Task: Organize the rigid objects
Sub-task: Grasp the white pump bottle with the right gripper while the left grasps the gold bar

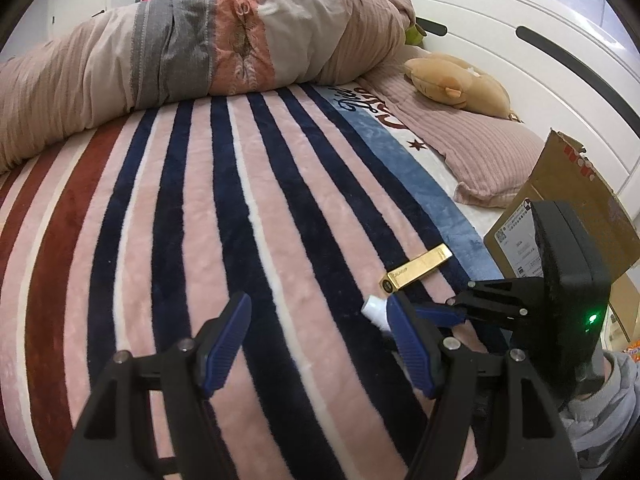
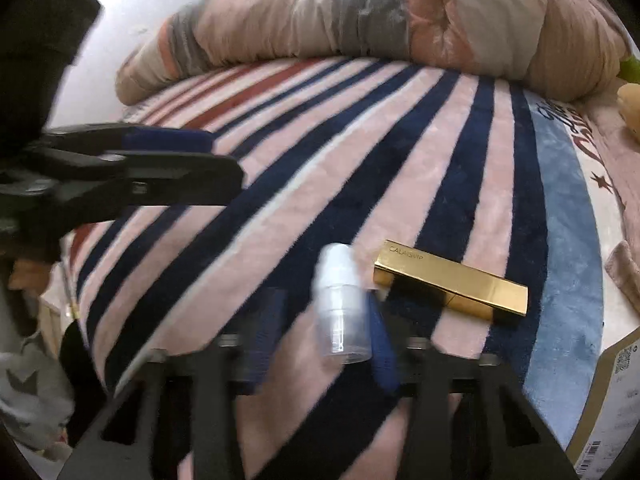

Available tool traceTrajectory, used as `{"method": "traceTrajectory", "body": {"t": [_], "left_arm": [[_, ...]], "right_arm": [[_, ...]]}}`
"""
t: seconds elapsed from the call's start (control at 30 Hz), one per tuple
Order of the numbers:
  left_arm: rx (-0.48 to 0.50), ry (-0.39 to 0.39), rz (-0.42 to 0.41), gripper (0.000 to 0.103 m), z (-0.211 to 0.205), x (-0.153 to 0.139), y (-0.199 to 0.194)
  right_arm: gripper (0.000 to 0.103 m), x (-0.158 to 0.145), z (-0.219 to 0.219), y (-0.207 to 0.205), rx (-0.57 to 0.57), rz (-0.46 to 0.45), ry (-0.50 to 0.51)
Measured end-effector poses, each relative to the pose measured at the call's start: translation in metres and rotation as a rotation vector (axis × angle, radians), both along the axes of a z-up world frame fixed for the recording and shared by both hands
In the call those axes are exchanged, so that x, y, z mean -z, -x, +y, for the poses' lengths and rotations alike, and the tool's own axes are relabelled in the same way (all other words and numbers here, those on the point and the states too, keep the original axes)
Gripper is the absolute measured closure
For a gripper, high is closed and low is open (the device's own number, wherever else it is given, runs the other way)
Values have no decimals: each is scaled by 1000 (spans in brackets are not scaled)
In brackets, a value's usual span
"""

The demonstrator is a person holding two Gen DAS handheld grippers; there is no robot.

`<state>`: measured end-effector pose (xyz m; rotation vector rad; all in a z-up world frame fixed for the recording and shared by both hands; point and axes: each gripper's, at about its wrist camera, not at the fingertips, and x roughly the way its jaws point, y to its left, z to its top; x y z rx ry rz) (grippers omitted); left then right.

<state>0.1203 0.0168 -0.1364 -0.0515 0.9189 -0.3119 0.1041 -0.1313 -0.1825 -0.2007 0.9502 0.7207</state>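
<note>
A small clear plastic bottle (image 2: 342,308) with a white cap lies on the striped blanket (image 2: 400,160), between the blurred blue fingers of my right gripper (image 2: 324,300). It rests against the right-hand finger, and the gripper is shut on it. A gold rectangular box (image 2: 452,284) lies just right of the bottle. In the left wrist view the gold box (image 1: 416,270) and the bottle's white end (image 1: 374,312) sit ahead to the right, with the right gripper (image 1: 452,314) reaching in. My left gripper (image 1: 318,304) hovers open over the blanket with nothing between its fingers.
A cardboard box (image 1: 560,208) stands at the bed's right edge. A plush toy (image 1: 456,80) lies on a pink pillow (image 1: 480,152) by the white headboard (image 1: 520,60). A rolled duvet (image 1: 200,48) runs along the far side. A grey sleeve (image 1: 608,412) shows at the lower right.
</note>
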Motion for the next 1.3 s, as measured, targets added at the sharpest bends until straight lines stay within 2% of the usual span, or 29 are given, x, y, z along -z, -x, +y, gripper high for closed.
{"method": "traceTrajectory", "body": {"t": [0.2,0.27,0.4,0.47,0.5,0.63,0.67,0.73,0.8,0.97,1.13,1.3], "left_arm": [[40,-9,6,36,-13,2,-6],[66,-8,12,36,-24,5,-13],[139,-25,29,36,-55,20,-30],[176,-23,18,41,-69,26,-37],[207,-25,8,47,-78,30,-42],[314,-51,19,61,-105,50,-51],[326,-67,22,64,-109,54,-51],[339,-87,17,75,-113,58,-47],[333,-75,28,87,-108,56,-42],[265,-95,41,88,-86,52,-10],[146,-105,57,88,-59,48,27],[74,-83,60,87,-56,60,29]], "right_arm": [[83,-19,-25,26,136,-17,12],[83,-19,-40,36,202,3,31],[83,-12,-51,45,245,-5,75],[83,-7,-56,44,247,28,45],[83,-5,-58,45,249,38,33],[83,-3,-61,44,241,34,26],[83,-3,-60,45,239,33,27],[83,-2,-59,47,240,32,24],[83,-1,-61,52,243,33,20],[83,-2,-62,55,252,39,10],[83,-4,-61,57,251,52,-21],[83,-1,-54,60,238,48,-14]]}}
